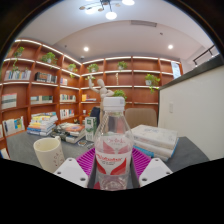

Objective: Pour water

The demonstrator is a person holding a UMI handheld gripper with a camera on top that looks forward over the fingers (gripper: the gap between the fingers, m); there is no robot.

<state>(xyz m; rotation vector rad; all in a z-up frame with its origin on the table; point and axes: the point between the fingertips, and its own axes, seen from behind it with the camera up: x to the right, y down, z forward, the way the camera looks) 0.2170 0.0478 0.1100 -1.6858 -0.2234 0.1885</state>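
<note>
**Gripper holds a water bottle upright, cup nearby**

Gripper (113,165) fingers are clamped on a clear plastic bottle (113,140), pink pads pressing its lower body from both sides. It stands upright with its white cap on, likely so nothing spills before pouring. Left of the fingers, near the bottle, sits a pale cup (48,152) on the dark table (185,155), probably the pouring target. Right of the fingers lies a folded white cloth (153,140); bookshelves (40,90) stand well beyond.
</note>
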